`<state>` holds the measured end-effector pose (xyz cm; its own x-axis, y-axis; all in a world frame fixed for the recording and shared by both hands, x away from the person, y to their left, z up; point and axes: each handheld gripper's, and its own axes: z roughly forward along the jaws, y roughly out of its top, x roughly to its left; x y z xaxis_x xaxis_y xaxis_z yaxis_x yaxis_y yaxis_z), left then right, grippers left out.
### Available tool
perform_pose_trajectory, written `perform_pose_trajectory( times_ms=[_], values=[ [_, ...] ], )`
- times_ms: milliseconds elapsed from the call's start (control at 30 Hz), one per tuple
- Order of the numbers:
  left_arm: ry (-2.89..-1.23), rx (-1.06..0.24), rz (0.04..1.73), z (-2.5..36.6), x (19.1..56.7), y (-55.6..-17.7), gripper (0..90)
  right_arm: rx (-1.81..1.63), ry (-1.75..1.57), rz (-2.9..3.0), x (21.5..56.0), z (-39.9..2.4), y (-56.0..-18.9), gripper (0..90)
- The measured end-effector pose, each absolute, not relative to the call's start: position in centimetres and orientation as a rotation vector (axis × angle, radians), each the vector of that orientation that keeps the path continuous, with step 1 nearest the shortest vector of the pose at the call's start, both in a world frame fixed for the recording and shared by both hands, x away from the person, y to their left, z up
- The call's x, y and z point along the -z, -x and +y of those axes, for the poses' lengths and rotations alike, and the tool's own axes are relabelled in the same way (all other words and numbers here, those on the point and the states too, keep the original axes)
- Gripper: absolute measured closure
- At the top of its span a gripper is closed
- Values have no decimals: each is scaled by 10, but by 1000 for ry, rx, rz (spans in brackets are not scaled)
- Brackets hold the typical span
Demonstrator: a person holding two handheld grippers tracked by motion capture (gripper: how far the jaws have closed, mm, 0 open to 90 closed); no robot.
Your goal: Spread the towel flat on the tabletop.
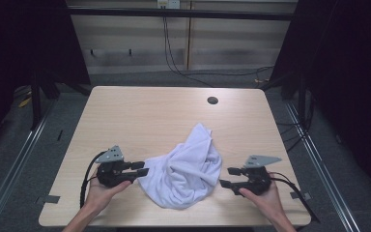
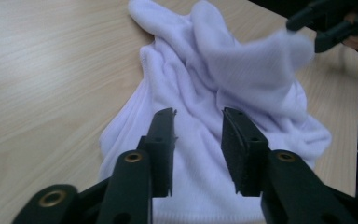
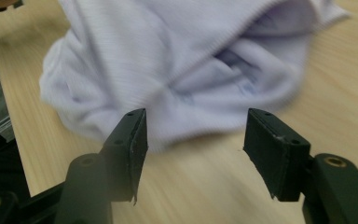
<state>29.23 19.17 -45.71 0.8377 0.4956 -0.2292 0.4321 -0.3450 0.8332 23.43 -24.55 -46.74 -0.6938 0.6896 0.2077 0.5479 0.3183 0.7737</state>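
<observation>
Left gripper (image 1: 141, 170): jaws partly spread, level, pointing at the near-left edge of the white garment (image 1: 186, 169). In the left gripper view (image 2: 198, 140) white knit cloth lies in the gap between the pads; they stand clear of it and pinch nothing. The person's left hand (image 1: 101, 191) grips the body from below; a black cable loops off its outer side.

Right gripper (image 1: 226, 177): jaws spread wide, nothing between them. In the right gripper view (image 3: 193, 140) bare wood shows in the gap and the garment's hem lies just beyond the tips, apart from them. Right hand (image 1: 265, 193) behind it.

Garment: white ribbed knit, crumpled in a loose heap between the two grippers on the near half of the table, one fold rising to a peak toward the far side. Some blur on the cloth in both gripper views. No brand, label or writing readable on the cloth or the grippers.

Edges and room: the heap sits well in from the table's front edge. The whole far half of the tabletop is bare, as are both side strips beside the hands.

Surface: pale wood-grain table (image 1: 140, 116), rounded corners, round cable hole (image 1: 212, 100) near the far right. Grey floor around it, metal rails at each side, black cables trailing along the back wall, dark curtains left and right.
</observation>
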Motion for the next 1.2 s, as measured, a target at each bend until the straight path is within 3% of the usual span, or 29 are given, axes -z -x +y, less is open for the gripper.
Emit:
perform_pose_trajectory(
  times_ms=[133,200,333,400,500,733,900,1033,1200],
  values=[
    [-1989,-8,687,170,460,-300,500,-1275,-1225,2371,471,-271,-212,392],
    [-2054,66,652,153,473,-302,503,-1272,-1262,2332,473,-274,-206,399],
    [-2221,117,477,139,485,-292,782,-1263,-1222,2363,475,-262,-209,394],
    [-2263,148,473,138,492,-286,837,-1271,-1198,2369,476,-253,-218,390],
    [-2260,186,493,144,491,-278,841,-1267,-1166,2372,476,-242,-233,389],
    [-2075,126,585,162,466,-296,677,-1234,-1130,2371,478,-217,-284,388],
    [-1932,161,679,151,456,-340,683,-1160,-1130,2374,484,-208,-312,398],
    [-1922,127,712,132,455,-354,577,-1171,-1118,2428,489,-199,-324,409],
    [-2090,181,638,105,473,-346,498,-1143,-1072,2498,502,-184,-321,408]
  ],
)
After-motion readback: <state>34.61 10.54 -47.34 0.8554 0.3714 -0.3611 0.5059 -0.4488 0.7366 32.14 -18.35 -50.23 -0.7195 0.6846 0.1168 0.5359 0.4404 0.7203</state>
